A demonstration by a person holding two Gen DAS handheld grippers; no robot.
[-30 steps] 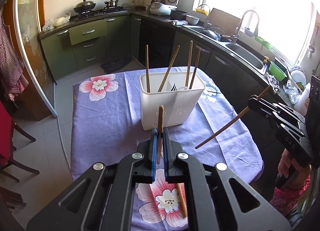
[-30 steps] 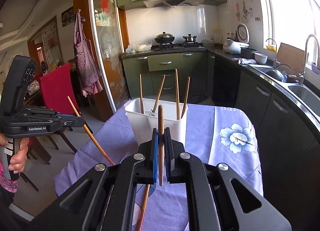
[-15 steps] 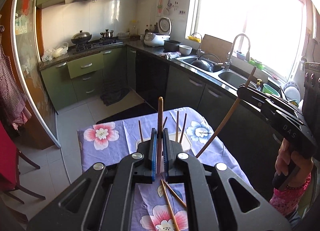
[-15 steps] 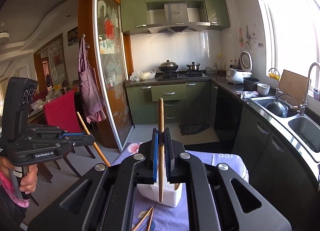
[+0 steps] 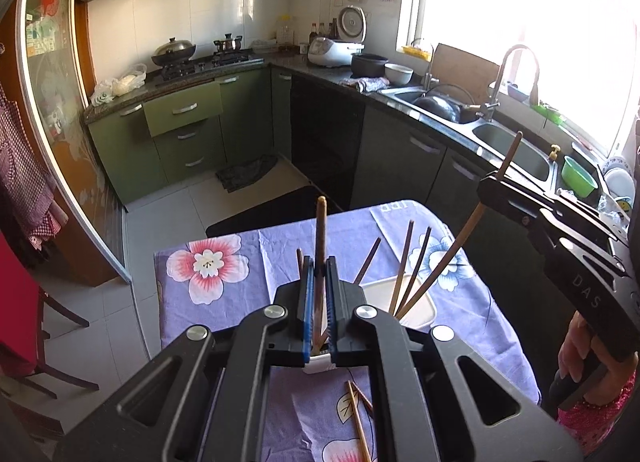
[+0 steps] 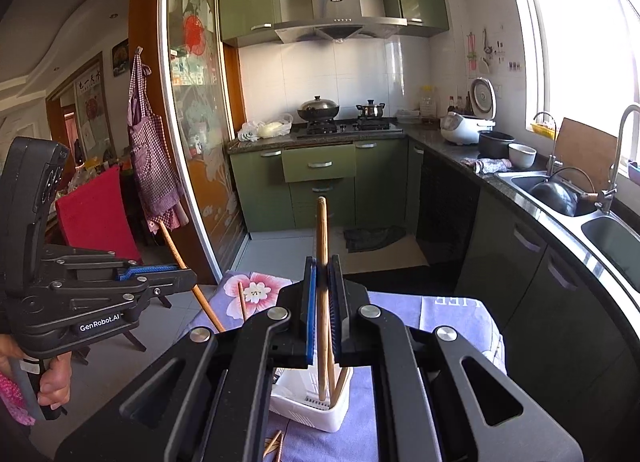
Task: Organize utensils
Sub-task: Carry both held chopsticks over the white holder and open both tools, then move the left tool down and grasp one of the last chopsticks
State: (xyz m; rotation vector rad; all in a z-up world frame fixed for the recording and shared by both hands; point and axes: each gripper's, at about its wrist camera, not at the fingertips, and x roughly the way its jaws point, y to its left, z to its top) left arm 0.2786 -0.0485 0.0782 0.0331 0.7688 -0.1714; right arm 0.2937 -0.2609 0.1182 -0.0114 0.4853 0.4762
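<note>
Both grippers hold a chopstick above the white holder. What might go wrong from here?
The right gripper and left gripper each pinch one chopstick at a thin point, so it may pivot. Its tip could hit the chopsticks standing in the white holder. The light holder might tip.

Both grippers have risen above the holder (image 5: pixel 416 304), chopsticks clamped.

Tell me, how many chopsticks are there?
8 chopsticks: one in the left gripper, one in the right gripper, four standing in the holder, two on the table. More may hide behind the grippers.
</note>
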